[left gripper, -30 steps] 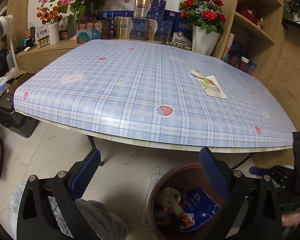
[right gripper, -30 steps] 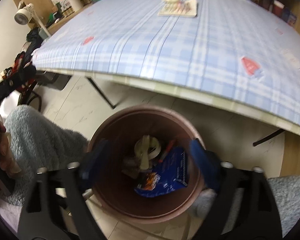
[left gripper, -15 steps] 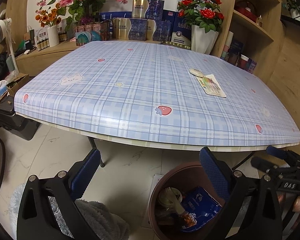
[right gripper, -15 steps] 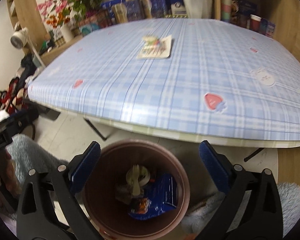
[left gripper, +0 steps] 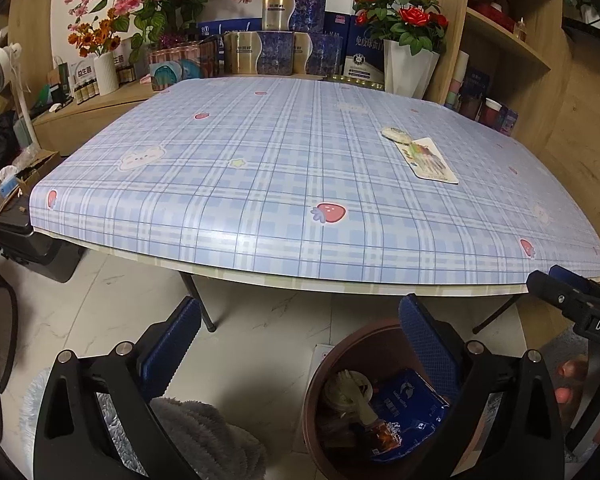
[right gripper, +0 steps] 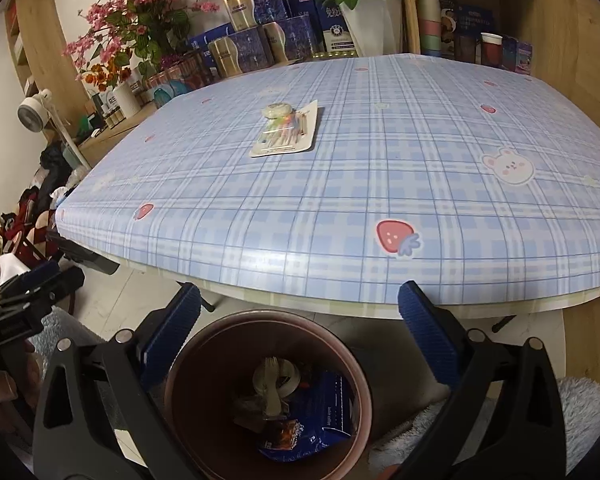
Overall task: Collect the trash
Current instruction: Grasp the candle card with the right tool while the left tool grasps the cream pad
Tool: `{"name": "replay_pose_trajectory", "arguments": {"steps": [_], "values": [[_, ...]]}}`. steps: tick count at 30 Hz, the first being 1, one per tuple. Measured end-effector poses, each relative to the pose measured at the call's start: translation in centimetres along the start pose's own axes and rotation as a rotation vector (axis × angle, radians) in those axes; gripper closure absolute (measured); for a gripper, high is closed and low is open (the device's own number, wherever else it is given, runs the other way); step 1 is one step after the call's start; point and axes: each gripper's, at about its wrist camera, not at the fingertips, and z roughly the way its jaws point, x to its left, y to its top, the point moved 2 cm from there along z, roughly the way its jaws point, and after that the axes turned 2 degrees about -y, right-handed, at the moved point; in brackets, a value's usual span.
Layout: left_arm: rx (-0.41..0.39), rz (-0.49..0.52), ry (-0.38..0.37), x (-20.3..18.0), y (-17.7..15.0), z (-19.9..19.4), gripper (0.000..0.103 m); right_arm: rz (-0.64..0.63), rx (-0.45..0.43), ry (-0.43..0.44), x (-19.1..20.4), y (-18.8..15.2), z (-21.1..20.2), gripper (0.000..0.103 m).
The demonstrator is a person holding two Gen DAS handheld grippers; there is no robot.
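**Q:** Where do the two tools stand, and why there?

**A:** Both hang low at the near edge of the plaid-covered table (right gripper: 380,152). The right gripper (right gripper: 300,328) hovers over the brown trash bin (right gripper: 196,360) on the floor, its blue fingers spread wide with nothing between them. The left gripper (left gripper: 300,336) is likewise wide apart and empty, with the bin at its four o'clock. Judged from this, the bin sits at the table's edge so that each piece needs only a short carry.

**Q:** What is in the bin?

**A:** A blue wrapper (right gripper: 324,412), a pale round lid with a plastic fork (right gripper: 274,380) lying on it, and a small reddish packet, all at the bottom.

**Q:** And what remains to collect?

**A:** A flat printed card package (right gripper: 288,134) lies on the table at about twelve o'clock from the right gripper, with a small pale round piece (right gripper: 277,111) touching its far end. From the left view the same package (left gripper: 430,158) sits at one o'clock. Lying flat, it will likely call for a low pinch at one edge.
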Motion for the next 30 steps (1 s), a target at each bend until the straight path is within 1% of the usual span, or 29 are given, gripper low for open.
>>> {"name": "replay_pose_trajectory", "arguments": {"steps": [5, 8, 9, 12, 16, 18, 20, 24, 30], "values": [[0.012, 0.009, 0.010, -0.3, 0.0, 0.4, 0.006, 0.026, 0.001, 0.018, -0.7, 0.1, 0.3, 0.006], [0.016, 0.009, 0.011, -0.3, 0.3, 0.6, 0.006, 0.035, 0.008, 0.049, -1.0, 0.4, 0.4, 0.006], [0.013, 0.008, 0.006, -0.3, 0.6, 0.6, 0.006, 0.032, 0.009, 0.049, -1.1, 0.5, 0.5, 0.006], [0.004, 0.024, -0.010, -0.8, 1.7, 0.7, 0.006, 0.000, 0.010, 0.010, -1.3, 1.3, 0.5, 0.006], [0.001, 0.069, -0.061, -2.6, 4.4, 1.6, 0.006, -0.015, 0.025, -0.003, -2.2, 2.8, 1.4, 0.006], [0.011, 0.075, -0.092, -3.5, 6.1, 2.5, 0.006, -0.002, 0.040, -0.002, -2.8, 3.3, 1.9, 0.006], [0.021, 0.069, -0.112, -4.1, 7.7, 3.3, 0.006, 0.017, 0.055, -0.019, -3.5, 4.1, 2.7, 0.006], [0.004, 0.021, -0.107, -4.1, 11.7, 5.2, 0.006, 0.014, 0.070, -0.021, -3.7, 6.1, 4.3, 0.006], [0.001, -0.018, -0.076, -2.5, 15.4, 7.6, 0.011, -0.043, 0.098, -0.005, -1.4, 10.8, 8.0, 0.006]]}}
